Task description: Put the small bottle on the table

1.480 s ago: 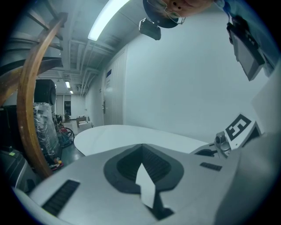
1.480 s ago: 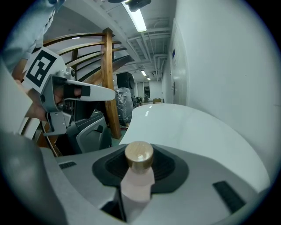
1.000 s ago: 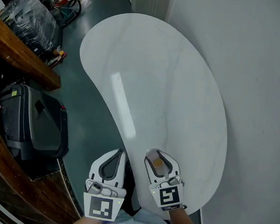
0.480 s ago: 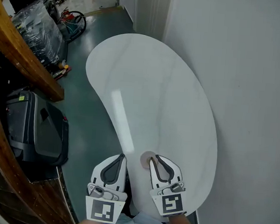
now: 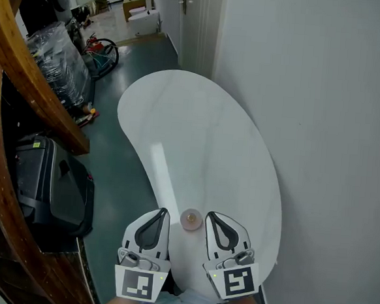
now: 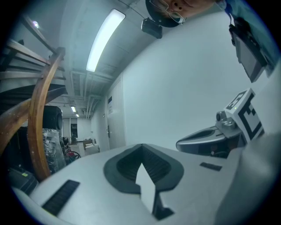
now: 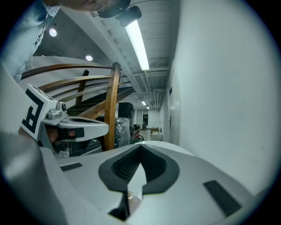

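1. Only the head view shows the small bottle. From above it is a pale round disc with a brownish centre, standing on the near end of the table.
2. The left claw view looks level across the room instead. It catches a ceiling strip light, a curved wooden handrail, and my right claw from the side with its marker cube.
3. The right claw view gives the mirror of that: my left claw from the side, an upright wooden post behind it, and a lit corridor running along the wall.
4. In the head view the bottle sits between the tips of my left claw and right claw. It is just beside each and, as far as I can see, touching neither.
5. My left claw is clenched, jaws together, with nothing in it.
6. My right claw's jaws have just been closing and now meet. Nothing is between them, and the bottle stands free on the table.
7. The table is kidney-shaped, white and glossy, with faint marble veins and a bright streak of reflected light.
8. Both claws are pale grey plastic. Their black ribbed pads form a teardrop pocket behind the closed tips.
9. Left of the table a black hard case stands on the dark green floor. A plain white wall runs along the table's right side.
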Motion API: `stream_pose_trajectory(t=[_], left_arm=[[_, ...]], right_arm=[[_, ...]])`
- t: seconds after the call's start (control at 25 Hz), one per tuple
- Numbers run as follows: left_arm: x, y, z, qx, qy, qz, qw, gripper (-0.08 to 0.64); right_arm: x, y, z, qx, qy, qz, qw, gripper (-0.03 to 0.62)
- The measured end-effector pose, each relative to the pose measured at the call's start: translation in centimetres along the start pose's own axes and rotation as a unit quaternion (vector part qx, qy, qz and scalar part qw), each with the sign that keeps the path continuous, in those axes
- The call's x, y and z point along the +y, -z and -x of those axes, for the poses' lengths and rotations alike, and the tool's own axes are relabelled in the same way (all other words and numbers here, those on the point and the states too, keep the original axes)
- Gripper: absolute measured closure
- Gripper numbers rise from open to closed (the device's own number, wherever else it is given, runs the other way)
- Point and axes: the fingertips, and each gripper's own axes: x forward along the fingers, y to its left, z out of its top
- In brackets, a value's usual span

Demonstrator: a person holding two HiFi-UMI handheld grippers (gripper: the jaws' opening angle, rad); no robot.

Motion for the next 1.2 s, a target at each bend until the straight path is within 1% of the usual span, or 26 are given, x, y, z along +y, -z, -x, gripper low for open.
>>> stream_pose_trajectory(t=[0.04, 0.08, 0.12, 0.2, 0.28, 0.32, 0.36, 0.4, 0.44, 0.48, 0.52, 0.56, 0.8, 0.96, 1.04, 1.08, 1.12, 1.16, 1.2], left_arm=[[0.1, 0.0, 0.2, -0.001, -0.015, 0.031, 0.9994, 0.56], [0.1, -0.1, 0.3, -0.003, -0.026, 0.052, 0.9983, 0.56], [0.1, -0.2, 0.4, -0.005, -0.032, 0.061, 0.9976, 0.56], [-0.1, -0.6, 0.4, -0.008, -0.036, 0.062, 0.9974, 0.56], [-0.2, -0.9, 0.4, -0.011, -0.034, 0.049, 0.9981, 0.56], [-0.3, -1.1, 0.4, -0.011, -0.03, 0.031, 0.999, 0.56], [-0.3, -1.3, 0.4, -0.012, -0.022, 0.002, 0.9997, 0.56], [-0.3, -1.5, 0.4, -0.012, -0.02, -0.014, 0.9996, 0.56], [-0.1, -1.5, 0.4, -0.012, -0.027, -0.001, 0.9996, 0.56], [0.0, -1.4, 0.4, -0.013, -0.037, 0.025, 0.9989, 0.56], [0.1, -1.3, 0.5, -0.013, -0.044, 0.041, 0.9981, 0.56], [0.2, -1.3, 0.6, -0.013, -0.047, 0.047, 0.9977, 0.56], [0.0, -1.5, 0.6, -0.014, -0.046, 0.041, 0.998, 0.56], [-0.1, -1.4, 0.5, -0.012, -0.046, 0.046, 0.9978, 0.56], [-0.2, -1.3, 0.5, -0.013, -0.045, 0.047, 0.9978, 0.56], [-0.2, -1.3, 0.4, -0.013, -0.044, 0.044, 0.998, 0.56], [-0.2, -1.3, 0.4, -0.012, -0.039, 0.032, 0.9987, 0.56], [-0.3, -1.4, 0.4, -0.01, -0.029, 0.003, 0.9995, 0.56], [-0.4, -1.6, 0.3, -0.007, -0.014, -0.04, 0.9991, 0.56]], right_arm=[[-0.1, 0.0, 0.2, -0.001, -0.001, 0.001, 1.0, 0.591], [-0.1, -0.1, 0.4, -0.002, -0.002, 0.002, 1.0, 0.591], [-0.1, -0.1, 0.6, -0.002, -0.003, 0.004, 1.0, 0.591], [-0.2, -0.3, 0.8, -0.002, -0.005, 0.009, 1.0, 0.592], [-0.2, -0.2, 1.0, -0.001, -0.007, 0.009, 1.0, 0.592], [-0.2, -0.2, 1.0, -0.002, -0.008, 0.006, 1.0, 0.592], [-0.1, -0.3, 1.0, -0.004, -0.009, 0.002, 1.0, 0.592], [-0.2, -0.3, 1.0, -0.005, -0.011, -0.002, 1.0, 0.592], [-0.2, -0.4, 1.0, -0.008, -0.013, -0.004, 1.0, 0.592], [-0.1, -0.5, 1.0, -0.011, -0.015, -0.006, 1.0, 0.592], [-0.1, -0.5, 1.0, -0.014, -0.017, -0.005, 1.0, 0.592], [0.0, -0.6, 1.0, -0.016, -0.018, -0.005, 1.0, 0.592], [0.1, -1.0, 1.1, -0.021, -0.019, -0.007, 1.0, 0.592], [-0.2, -0.3, 1.2, 0.008, -0.014, -0.012, 1.0, 0.592], [-0.1, -0.6, 1.1, -0.009, -0.017, -0.011, 1.0, 0.592], [0.0, -0.8, 1.0, -0.016, -0.018, -0.012, 1.0, 0.592], [0.1, -0.8, 1.0, -0.018, -0.019, -0.012, 1.0, 0.592], [0.2, -0.8, 0.9, -0.019, -0.02, -0.012, 1.0, 0.592], [0.2, -0.8, 0.9, -0.019, -0.02, -0.011, 1.0, 0.592]])
